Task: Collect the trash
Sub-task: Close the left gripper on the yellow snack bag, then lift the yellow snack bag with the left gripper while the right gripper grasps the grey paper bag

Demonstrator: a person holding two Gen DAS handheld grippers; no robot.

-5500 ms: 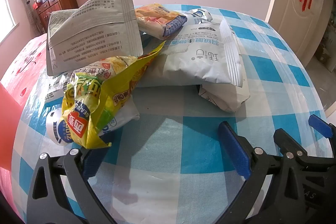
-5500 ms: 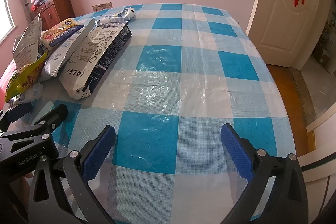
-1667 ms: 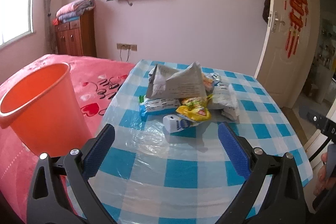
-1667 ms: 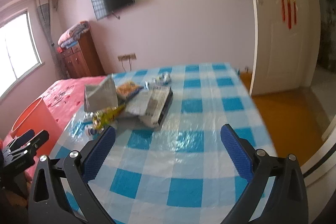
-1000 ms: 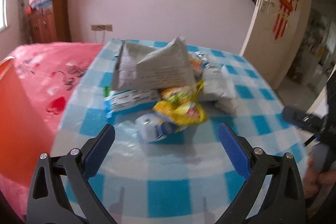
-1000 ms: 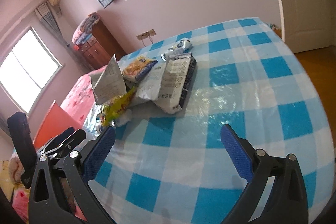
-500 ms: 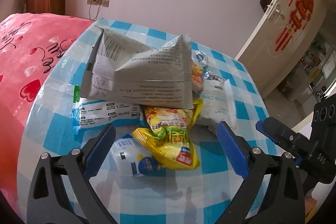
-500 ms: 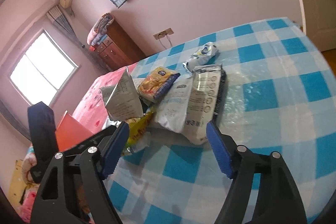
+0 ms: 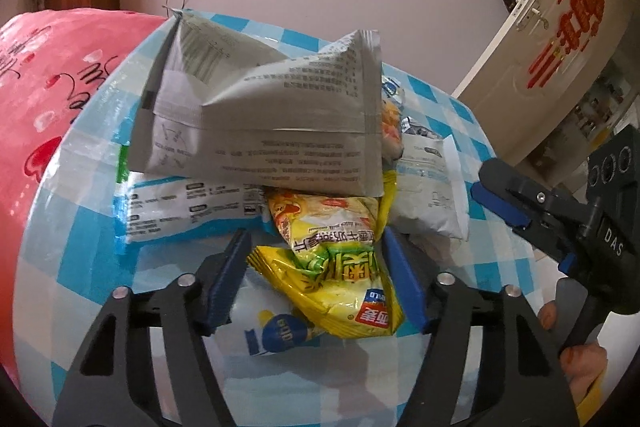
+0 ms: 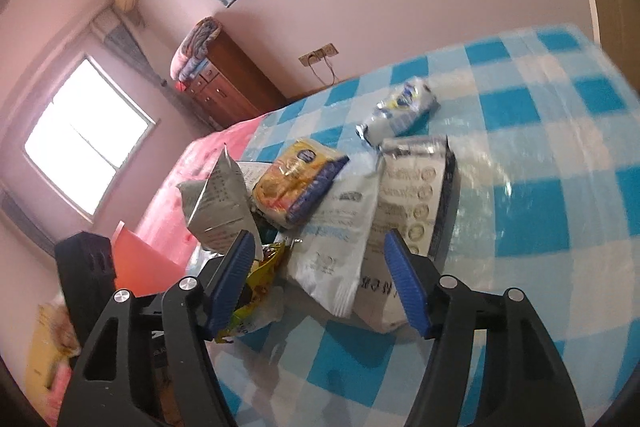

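Your left gripper (image 9: 314, 277) is closing astride the yellow snack bag (image 9: 340, 267), pads not yet pressing. The bag lies at the table (image 9: 80, 219) near edge, its long axis running away toward the grey pouch (image 9: 264, 123). Your right gripper (image 10: 320, 279) is also closing, on nothing yet.

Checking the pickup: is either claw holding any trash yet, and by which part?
Neither grips yet. The left claw is closing around the yellow snack bag's middle; the right claw is closing astride a white pouch.
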